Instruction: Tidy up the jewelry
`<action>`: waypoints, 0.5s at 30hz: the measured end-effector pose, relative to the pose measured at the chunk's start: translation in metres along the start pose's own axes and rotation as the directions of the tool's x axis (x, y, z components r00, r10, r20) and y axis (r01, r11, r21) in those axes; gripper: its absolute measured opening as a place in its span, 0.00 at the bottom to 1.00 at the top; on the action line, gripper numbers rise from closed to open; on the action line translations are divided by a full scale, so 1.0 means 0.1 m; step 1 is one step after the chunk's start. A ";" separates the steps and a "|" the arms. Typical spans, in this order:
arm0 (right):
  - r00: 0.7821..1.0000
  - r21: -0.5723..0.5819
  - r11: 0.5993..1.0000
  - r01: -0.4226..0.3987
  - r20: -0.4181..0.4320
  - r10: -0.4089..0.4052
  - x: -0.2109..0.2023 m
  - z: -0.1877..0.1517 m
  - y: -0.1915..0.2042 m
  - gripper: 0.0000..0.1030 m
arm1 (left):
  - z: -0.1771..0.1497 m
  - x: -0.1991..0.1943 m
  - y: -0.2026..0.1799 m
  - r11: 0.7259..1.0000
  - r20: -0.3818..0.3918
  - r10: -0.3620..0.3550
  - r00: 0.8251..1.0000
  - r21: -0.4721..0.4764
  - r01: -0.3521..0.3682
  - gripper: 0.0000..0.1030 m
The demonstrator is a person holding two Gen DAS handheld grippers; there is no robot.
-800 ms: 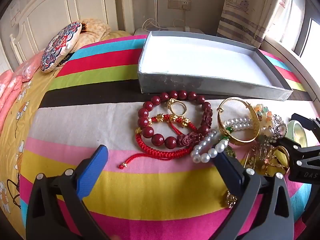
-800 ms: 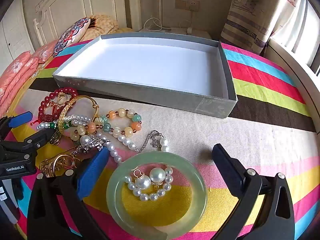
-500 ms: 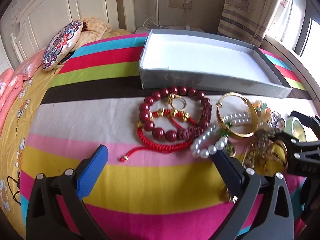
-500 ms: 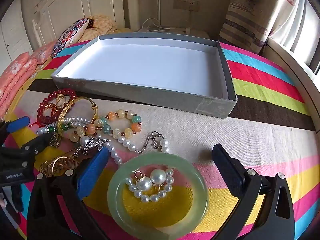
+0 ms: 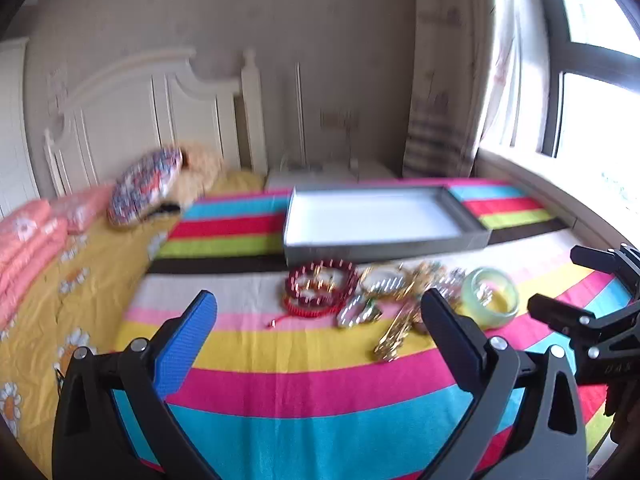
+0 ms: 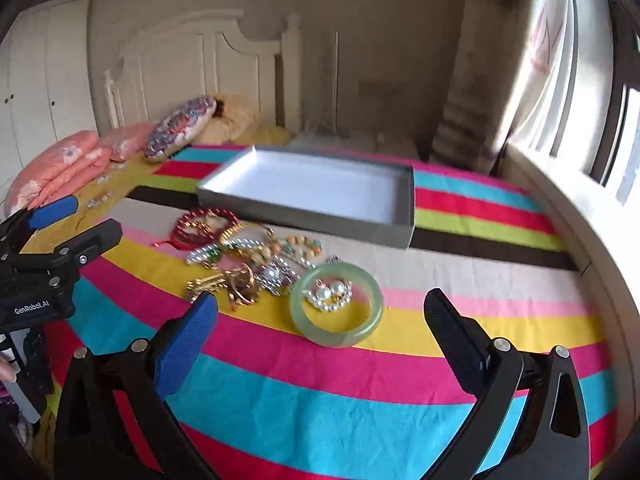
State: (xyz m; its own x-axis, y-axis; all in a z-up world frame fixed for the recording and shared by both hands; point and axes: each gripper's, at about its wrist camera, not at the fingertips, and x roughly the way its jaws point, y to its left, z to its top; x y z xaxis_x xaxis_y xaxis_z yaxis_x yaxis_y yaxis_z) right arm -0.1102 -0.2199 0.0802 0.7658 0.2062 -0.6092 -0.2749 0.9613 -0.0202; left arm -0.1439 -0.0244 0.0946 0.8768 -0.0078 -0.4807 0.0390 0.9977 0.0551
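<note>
A pile of jewelry lies on the striped bedspread: a dark red bead bracelet, a gold bangle, pearl strands, gold pieces and a pale green jade bangle with pearl pieces inside it. An empty grey box with a white floor stands behind the pile. My left gripper is open and empty, held well back from the pile. My right gripper is open and empty, near the jade bangle.
The bed carries a patterned round cushion, pink folded bedding and a yellow flowered sheet on the left. A white headboard and nightstand stand behind. A window and curtain are on the right.
Both grippers have pulled back and up from the jewelry, so the pile and the box look smaller and farther. Both views are blurred by motion. Nothing was picked up.
</note>
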 end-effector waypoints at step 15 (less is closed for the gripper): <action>0.991 -0.055 0.998 0.016 0.136 -0.009 -0.54 -0.09 0.09 0.96 | -0.04 -0.31 -0.25 1.000 0.103 -0.005 0.995 0.010 0.004 0.98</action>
State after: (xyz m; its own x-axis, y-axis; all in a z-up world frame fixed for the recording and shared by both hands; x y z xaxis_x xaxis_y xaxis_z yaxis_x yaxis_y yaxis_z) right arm -0.1590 -0.2242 0.1058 0.8402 0.2209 -0.4952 -0.2941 0.9529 -0.0739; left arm -0.1736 -0.0488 0.1049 0.9212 -0.0197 -0.3887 0.0473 0.9970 0.0617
